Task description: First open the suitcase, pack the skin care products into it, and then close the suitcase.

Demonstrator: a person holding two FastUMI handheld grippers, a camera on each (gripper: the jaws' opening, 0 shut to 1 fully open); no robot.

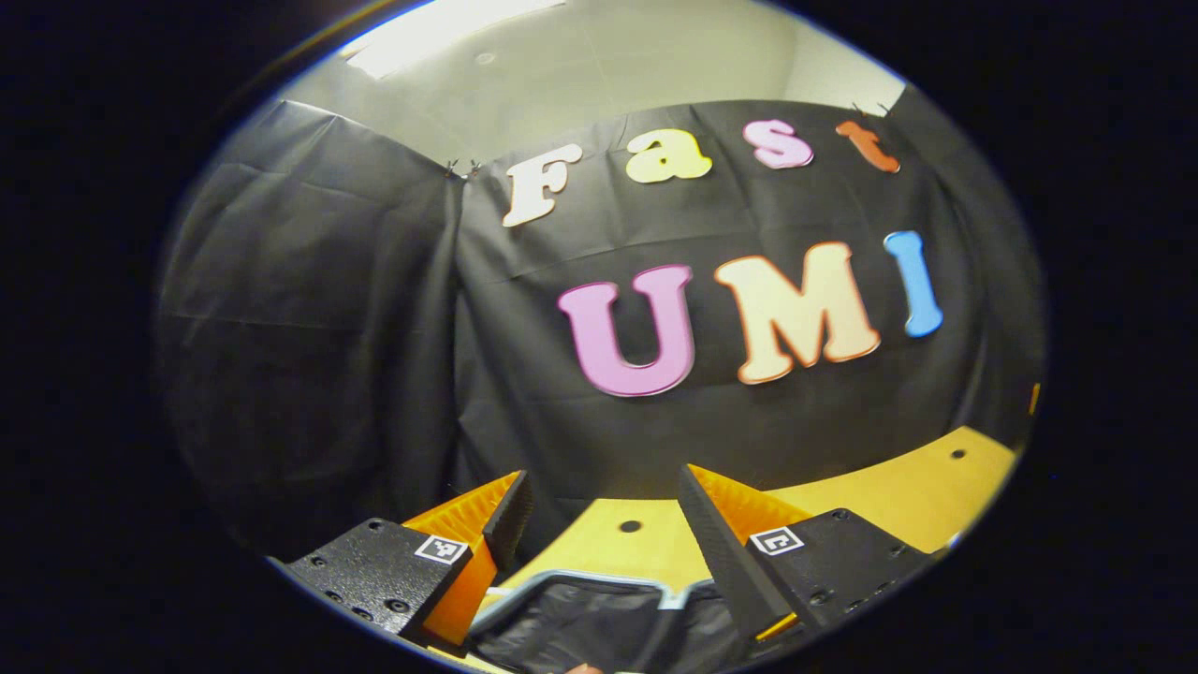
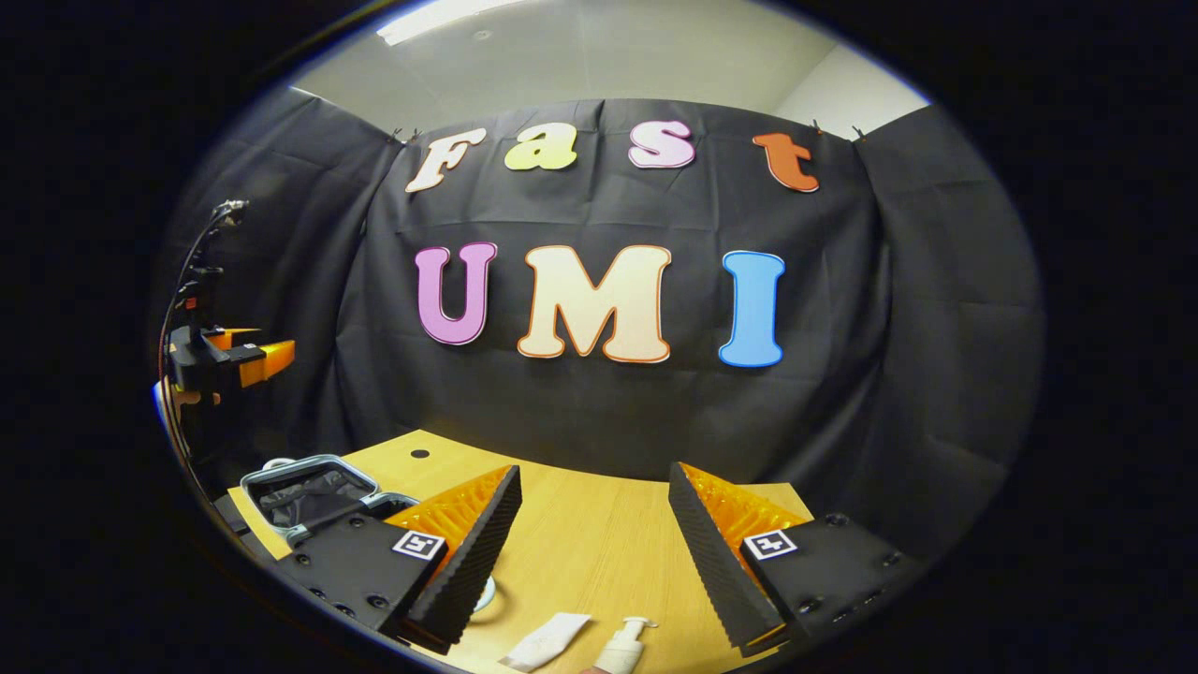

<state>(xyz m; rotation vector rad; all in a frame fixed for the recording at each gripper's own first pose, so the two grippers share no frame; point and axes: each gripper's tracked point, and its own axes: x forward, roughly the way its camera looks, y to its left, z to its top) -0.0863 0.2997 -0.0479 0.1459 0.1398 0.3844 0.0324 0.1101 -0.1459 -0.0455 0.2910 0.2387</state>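
In the left gripper view we see our left claw (image 1: 604, 524) held above the near end of the tabletop (image 1: 898, 496), its two ribbed fingers spread wide apart with nothing between them. Just below and between the fingers lies the suitcase (image 1: 580, 618), open, its dark lining showing inside a pale grey rim. The yellow wooden tabletop curves away to the right behind it, up to the black cloth wall.

In the right gripper view we go from the left edge across. High at the far left, the left claw (image 2: 253, 356) hangs in the air, well above the tabletop (image 2: 580, 534); we cannot tell from here how its fingers stand. Below it, at the tabletop's left end, sits the open suitcase (image 2: 309, 487), its grey rim framing the dark lining, partly hidden behind our right claw's left finger. Next comes the right claw (image 2: 594, 543) itself, released, fingers well apart and holding nothing, hovering over the wood. Beside the left finger's lower edge a small white round thing (image 2: 487, 594) peeks out; we cannot tell what it is. Between the fingers, low in the view, a white tube (image 2: 547, 641) lies flat on the tabletop, and just to its right stands a white pump bottle (image 2: 625, 644). Both skin care products are outside the suitcase, well apart from it.
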